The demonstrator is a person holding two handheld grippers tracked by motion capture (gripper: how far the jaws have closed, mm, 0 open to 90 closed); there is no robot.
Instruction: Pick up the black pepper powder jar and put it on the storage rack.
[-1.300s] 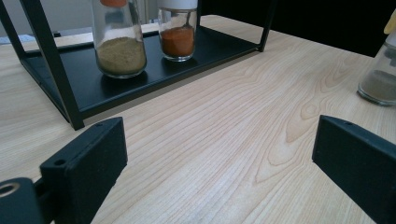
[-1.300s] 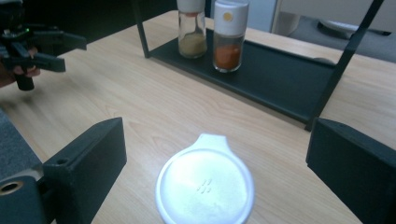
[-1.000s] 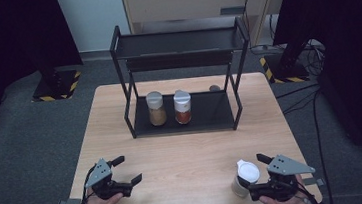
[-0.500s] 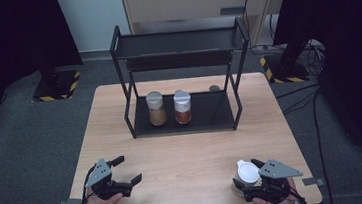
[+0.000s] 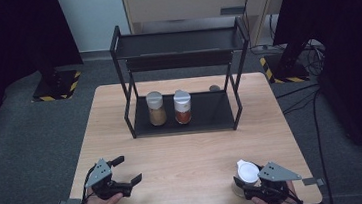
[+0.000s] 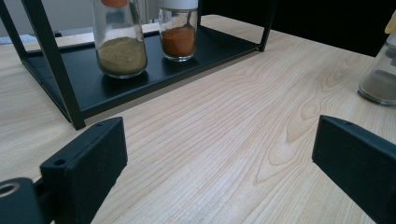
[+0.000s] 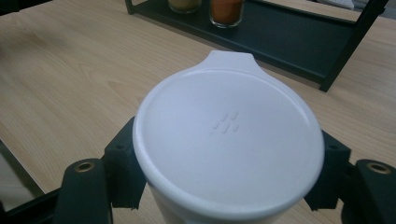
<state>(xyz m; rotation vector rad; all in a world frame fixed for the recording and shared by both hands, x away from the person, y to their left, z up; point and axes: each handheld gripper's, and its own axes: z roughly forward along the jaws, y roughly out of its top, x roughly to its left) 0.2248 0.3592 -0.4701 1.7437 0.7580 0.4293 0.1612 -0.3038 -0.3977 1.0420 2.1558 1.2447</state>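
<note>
At the near right corner of the counter (image 5: pixel 188 146), the right gripper (image 5: pixel 250 188) had just closed its fingers (image 7: pixel 122 161) on the white-lidded jar (image 7: pixel 229 140), which stood on the wood. Near the left corner, the left gripper (image 5: pixel 125 172) held its fingers (image 6: pixel 86 163) wide apart, gripping nothing.

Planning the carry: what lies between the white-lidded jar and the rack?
Only bare wooden table between jar and rack, in the high view.
</note>
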